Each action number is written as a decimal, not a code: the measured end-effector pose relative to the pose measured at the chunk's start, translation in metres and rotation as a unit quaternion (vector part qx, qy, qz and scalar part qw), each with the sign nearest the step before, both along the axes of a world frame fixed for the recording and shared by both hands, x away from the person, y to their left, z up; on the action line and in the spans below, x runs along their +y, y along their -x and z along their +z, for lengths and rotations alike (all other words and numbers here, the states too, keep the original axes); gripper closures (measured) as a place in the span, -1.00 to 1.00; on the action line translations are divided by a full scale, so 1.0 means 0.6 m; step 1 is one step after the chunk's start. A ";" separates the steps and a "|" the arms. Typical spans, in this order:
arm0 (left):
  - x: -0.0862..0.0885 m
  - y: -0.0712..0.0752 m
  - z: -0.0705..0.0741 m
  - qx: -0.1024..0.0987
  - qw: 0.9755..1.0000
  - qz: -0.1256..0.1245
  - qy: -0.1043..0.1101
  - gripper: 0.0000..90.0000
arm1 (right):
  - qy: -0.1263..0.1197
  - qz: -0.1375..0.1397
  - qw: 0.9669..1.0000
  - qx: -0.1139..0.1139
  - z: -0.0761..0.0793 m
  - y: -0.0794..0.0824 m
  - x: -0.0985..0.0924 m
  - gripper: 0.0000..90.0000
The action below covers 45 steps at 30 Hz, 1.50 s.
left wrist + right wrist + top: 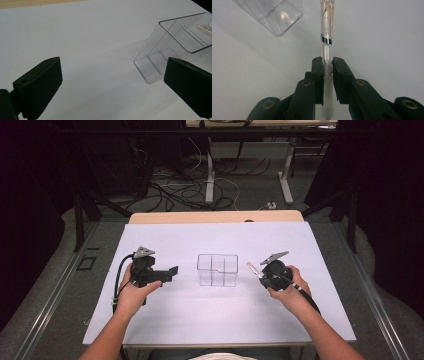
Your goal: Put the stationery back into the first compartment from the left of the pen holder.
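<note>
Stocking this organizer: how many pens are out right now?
1. The clear pen is clamped in the right claw, beside the clear organizer on the white table. The organizer's compartments look empty, though clear plastic could hide another.

Two black jaws of the left tool (110, 82) stand wide apart over a white surface (82, 37). A clear divided plastic box (172, 47) sits ahead, beside the right jaw.
</note>
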State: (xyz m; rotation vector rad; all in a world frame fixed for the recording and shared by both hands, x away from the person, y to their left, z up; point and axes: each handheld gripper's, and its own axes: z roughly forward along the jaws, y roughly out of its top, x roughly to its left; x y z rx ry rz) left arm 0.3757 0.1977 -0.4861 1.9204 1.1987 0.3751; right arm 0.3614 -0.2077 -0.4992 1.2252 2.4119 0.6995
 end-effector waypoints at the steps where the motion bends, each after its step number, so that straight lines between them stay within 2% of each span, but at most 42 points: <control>1: -0.001 0.000 -0.001 -0.001 1.000 0.002 0.003 -0.96 | 0.016 0.000 1.000 -0.002 0.001 0.004 0.001 0.78; 3: -0.004 0.001 -0.001 -0.009 1.000 0.006 0.001 -0.95 | 0.041 0.019 0.999 -0.015 0.002 0.012 0.000 0.78; 5: -0.003 0.001 0.001 -0.005 1.000 0.000 -0.004 -0.95 | 0.074 0.046 0.996 -0.035 0.003 0.019 0.001 0.78; 6: -0.004 0.001 0.001 -0.005 1.000 -0.003 -0.004 -0.95 | 0.097 0.060 0.992 -0.046 0.003 0.025 0.003 0.78; 10: -0.007 0.002 -0.001 -0.008 1.000 0.000 0.000 -0.93 | 0.150 0.100 0.980 -0.079 0.000 0.044 0.011 0.78; 11: -0.007 0.002 0.000 -0.007 1.000 -0.001 -0.001 -0.92 | 0.172 0.115 0.975 -0.085 0.001 0.050 0.013 0.78; 13: -0.006 0.002 0.000 -0.008 1.000 -0.002 -0.003 -0.90 | 0.195 0.136 0.966 -0.104 -0.001 0.059 0.017 0.78; 16: -0.006 0.002 0.000 -0.010 1.000 -0.003 -0.007 -0.85 | 0.232 0.169 0.950 -0.124 -0.004 0.070 0.021 0.78; 17: -0.006 0.002 0.000 -0.010 1.000 -0.002 -0.008 -0.83 | 0.238 0.179 0.946 -0.130 -0.006 0.074 0.021 0.78; 18: -0.006 0.002 0.000 -0.010 1.000 -0.003 -0.008 -0.81 | 0.244 0.191 0.940 -0.142 -0.008 0.076 0.021 0.78; 20: -0.004 0.003 0.002 -0.004 1.000 -0.009 -0.011 -0.79 | 0.264 0.209 0.930 -0.148 -0.009 0.081 0.021 0.78; 21: -0.005 0.003 0.002 -0.004 1.000 -0.009 -0.008 -0.78 | 0.267 0.218 0.927 -0.151 -0.009 0.082 0.022 0.78; 22: -0.006 0.003 0.002 -0.003 1.000 -0.011 -0.009 -0.77 | 0.277 0.229 0.920 -0.155 -0.010 0.085 0.022 0.78; 23: -0.006 0.003 0.002 -0.002 1.000 -0.013 -0.012 -0.76 | 0.275 0.238 0.916 -0.169 -0.014 0.086 0.024 0.78; 24: -0.008 0.003 0.000 -0.011 1.000 -0.008 -0.013 -0.74 | 0.287 0.240 0.914 -0.158 -0.012 0.091 0.027 0.78; 25: -0.007 0.003 0.002 -0.005 1.000 -0.013 -0.016 -0.73 | 0.268 0.252 0.907 -0.203 -0.024 0.090 0.028 0.78; 26: -0.008 0.003 0.001 -0.009 1.000 -0.015 -0.017 -0.72 | 0.297 0.259 0.902 -0.175 -0.016 0.094 0.032 0.78; 27: -0.010 0.004 0.001 -0.010 1.000 -0.014 -0.017 -0.71 | 0.339 0.259 0.894 -0.138 -0.005 0.101 0.038 0.78; 28: -0.010 0.005 0.002 -0.008 1.000 -0.018 -0.019 -0.68 | 0.318 0.267 0.895 -0.161 -0.013 0.102 0.040 0.78; 29: -0.011 0.005 0.002 -0.008 1.000 -0.020 -0.019 -0.67 | 0.292 0.279 0.890 -0.211 -0.024 0.099 0.042 0.78; 30: -0.012 0.005 0.002 -0.009 1.000 -0.021 -0.022 -0.67 | 0.305 0.284 0.887 -0.198 -0.021 0.103 0.046 0.78; 31: -0.013 0.006 0.003 -0.008 0.999 -0.024 -0.024 -0.66 | 0.309 0.288 0.883 -0.202 -0.021 0.105 0.049 0.78; 32: -0.014 0.006 0.004 -0.007 0.999 -0.026 -0.023 -0.66 | 0.317 0.297 0.877 -0.206 -0.020 0.106 0.052 0.78; 33: -0.015 0.007 0.004 -0.008 0.999 -0.027 -0.024 -0.65 | 0.318 0.300 0.874 -0.212 -0.019 0.108 0.055 0.78; 34: -0.016 0.007 0.005 -0.010 0.999 -0.030 -0.025 -0.65 | 0.323 0.313 0.867 -0.217 -0.018 0.108 0.058 0.78; 35: -0.017 0.008 0.006 -0.011 0.999 -0.033 -0.026 -0.65 | 0.323 0.310 0.867 -0.218 -0.018 0.112 0.061 0.78; 36: -0.018 0.008 0.007 -0.012 0.999 -0.034 -0.027 -0.64 | 0.323 0.320 0.861 -0.226 -0.017 0.112 0.064 0.78; 37: -0.020 0.009 0.007 -0.018 0.999 -0.033 -0.027 -0.64 | 0.328 0.324 0.858 -0.227 -0.016 0.114 0.066 0.78; 38: -0.021 0.010 0.008 -0.016 0.999 -0.037 -0.030 -0.63 | 0.328 0.325 0.856 -0.231 -0.016 0.117 0.069 0.78; 40: -0.024 0.011 0.008 -0.023 0.998 -0.045 -0.033 -0.61 | 0.332 0.334 0.849 -0.237 -0.015 0.119 0.074 0.78; 41: -0.025 0.012 0.010 -0.019 0.998 -0.051 -0.037 -0.60 | 0.337 0.342 0.843 -0.245 -0.014 0.119 0.077 0.78; 42: -0.028 0.012 0.009 -0.025 0.998 -0.051 -0.038 -0.59 | 0.340 0.342 0.842 -0.243 -0.013 0.122 0.080 0.78; 45: -0.034 0.015 0.011 -0.026 0.997 -0.065 -0.045 -0.54 | 0.347 0.353 0.832 -0.251 -0.012 0.125 0.088 0.78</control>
